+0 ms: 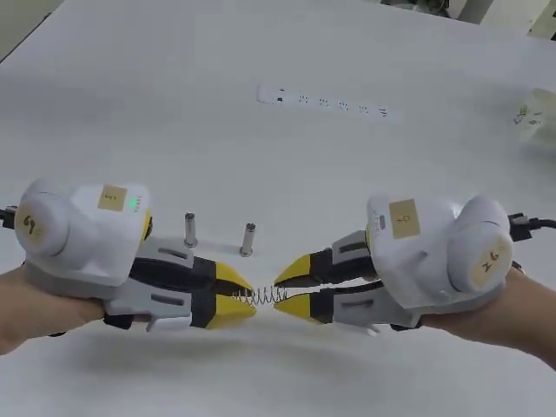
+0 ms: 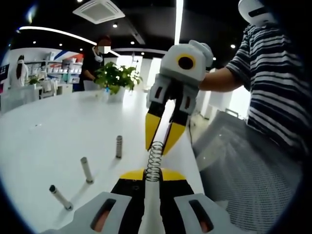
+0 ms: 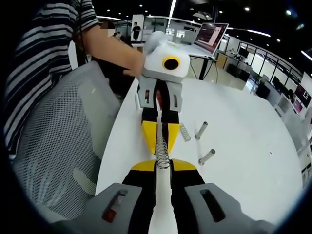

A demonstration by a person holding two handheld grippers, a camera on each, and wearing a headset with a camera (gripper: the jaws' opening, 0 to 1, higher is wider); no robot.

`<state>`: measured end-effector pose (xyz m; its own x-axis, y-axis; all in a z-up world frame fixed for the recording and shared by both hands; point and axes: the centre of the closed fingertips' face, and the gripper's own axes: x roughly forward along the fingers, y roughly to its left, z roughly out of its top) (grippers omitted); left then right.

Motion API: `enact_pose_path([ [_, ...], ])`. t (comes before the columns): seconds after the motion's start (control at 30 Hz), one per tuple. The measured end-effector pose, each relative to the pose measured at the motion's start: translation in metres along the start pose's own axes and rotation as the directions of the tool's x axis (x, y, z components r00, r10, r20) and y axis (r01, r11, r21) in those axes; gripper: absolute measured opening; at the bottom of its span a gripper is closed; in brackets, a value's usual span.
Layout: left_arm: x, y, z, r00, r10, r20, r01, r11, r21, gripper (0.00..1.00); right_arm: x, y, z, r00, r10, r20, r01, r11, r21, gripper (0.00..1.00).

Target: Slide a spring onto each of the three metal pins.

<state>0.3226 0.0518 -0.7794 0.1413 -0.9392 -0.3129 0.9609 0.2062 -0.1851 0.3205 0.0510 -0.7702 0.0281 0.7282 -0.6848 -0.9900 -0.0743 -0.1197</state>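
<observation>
A: Left gripper (image 1: 246, 298)?
B: Jaws nipped almost closed on one end of the spring (image 1: 265, 297). The right gripper (image 1: 281, 292), at its 3 o'clock, pinches the other end likewise.
A: Pins?
B: First pin (image 1: 189, 230) at 11 o'clock and second pin (image 1: 248, 239) at 12, both upright on the white table (image 1: 365, 200).

The left gripper (image 1: 246, 296) and the right gripper (image 1: 283, 294) pointed at each other, tips near together, both held low and level. Each had its jaws closed on one end of the spring (image 1: 264, 296). The left hand (image 1: 39, 308) and the right hand (image 1: 512, 314) gripped them from the outer sides.
</observation>
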Motion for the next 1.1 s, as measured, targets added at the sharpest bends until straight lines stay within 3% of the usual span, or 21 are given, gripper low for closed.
enact_pose_path([
  [0.63,0.001,0.000,-0.002,0.9999,0.004,-0.010,-0.004,1.000,0.014,0.02,-0.001,0.002,0.023,0.9979,0.031,0.057,-0.030,0.999,-0.013,0.07],
  [1.1,0.001,0.001,-0.001,0.9999,0.015,0.005,-0.015,1.000,0.016,0.02,0.006,0.001,0.042,0.9941,0.035,0.103,-0.032,0.999,-0.031,0.07],
])
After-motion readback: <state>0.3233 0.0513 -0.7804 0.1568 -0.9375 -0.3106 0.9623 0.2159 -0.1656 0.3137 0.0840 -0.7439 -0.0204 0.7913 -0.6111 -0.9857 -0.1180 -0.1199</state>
